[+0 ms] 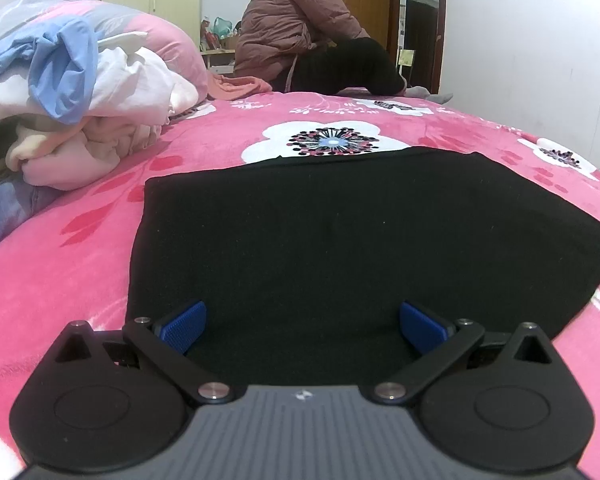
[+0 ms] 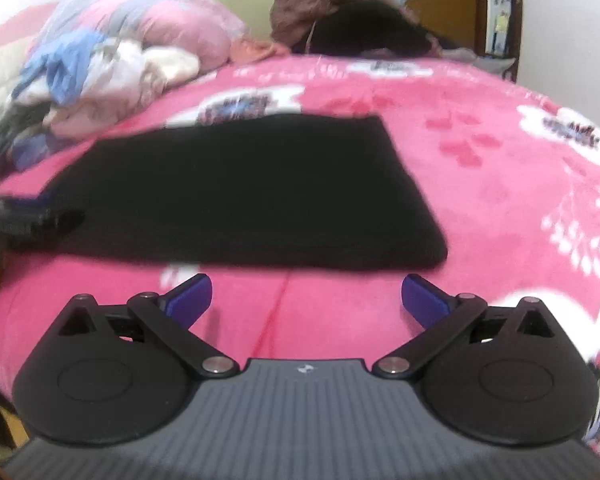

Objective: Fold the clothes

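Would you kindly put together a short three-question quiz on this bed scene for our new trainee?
1. True or false: the left claw is shut on the black garment.
2. Which lies beyond the black garment's far edge? A) a white flower print on the pink blanket; B) a pair of shoes; C) a laptop.
3. Fill in: the unfolded clothes pile sits to the garment's ____ side in both views.

Key: 1. False: both the left claw and the right claw stand open, holding nothing. 2. A. 3. Left.
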Demonstrator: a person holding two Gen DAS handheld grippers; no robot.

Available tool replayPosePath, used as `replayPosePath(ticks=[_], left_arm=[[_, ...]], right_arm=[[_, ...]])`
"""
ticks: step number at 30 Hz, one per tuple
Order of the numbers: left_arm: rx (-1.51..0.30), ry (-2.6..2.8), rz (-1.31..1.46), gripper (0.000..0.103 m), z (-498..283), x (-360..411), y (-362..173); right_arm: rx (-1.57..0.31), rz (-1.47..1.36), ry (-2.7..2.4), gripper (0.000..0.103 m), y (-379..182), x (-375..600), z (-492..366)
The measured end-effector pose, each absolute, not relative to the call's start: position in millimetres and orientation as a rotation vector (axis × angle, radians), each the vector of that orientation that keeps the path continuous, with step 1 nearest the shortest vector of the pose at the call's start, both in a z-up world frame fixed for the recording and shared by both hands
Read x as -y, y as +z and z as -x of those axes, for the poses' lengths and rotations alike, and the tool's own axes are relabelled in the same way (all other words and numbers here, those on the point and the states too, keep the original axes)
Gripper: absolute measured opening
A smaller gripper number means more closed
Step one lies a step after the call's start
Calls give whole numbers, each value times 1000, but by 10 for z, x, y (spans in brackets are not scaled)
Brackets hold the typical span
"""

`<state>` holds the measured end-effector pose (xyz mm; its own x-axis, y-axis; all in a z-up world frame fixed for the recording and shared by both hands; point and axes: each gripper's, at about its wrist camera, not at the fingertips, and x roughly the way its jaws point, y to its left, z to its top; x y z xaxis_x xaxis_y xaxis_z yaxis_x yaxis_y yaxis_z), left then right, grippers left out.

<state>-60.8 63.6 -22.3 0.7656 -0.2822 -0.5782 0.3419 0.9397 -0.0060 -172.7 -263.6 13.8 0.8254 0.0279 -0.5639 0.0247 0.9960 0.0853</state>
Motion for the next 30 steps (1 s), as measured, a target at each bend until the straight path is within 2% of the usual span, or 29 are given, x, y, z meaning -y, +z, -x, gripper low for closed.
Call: replayPosePath(ticks=[4, 7, 12, 17, 23, 26, 30], left_arm=[[-612, -338, -103, 103, 602, -635, -226], [-612, -338, -104, 103, 599, -633, -227], [-620, -333, -104, 103, 588, -631, -220], [-640, -298, -137, 103, 589, -557, -204], [-681, -252, -126, 103, 574, -510, -170], [-706, -222, -133, 103, 567, -463, -145], [-751, -185, -143, 103, 519, -391, -99]], right_arm=[[-591, -104, -28, 102, 150, 2521, 1297], [-659, -123, -21, 102, -26, 2454, 1104], [-636, 12, -9, 102, -136, 2259, 1488], [-667, 0, -7, 102, -10, 2296, 1687], [-575, -21, 31, 102, 167, 2156, 1337], [-638, -5, 38, 102, -57, 2044, 1178], [-588, 18, 31, 102, -163, 2004, 1419]])
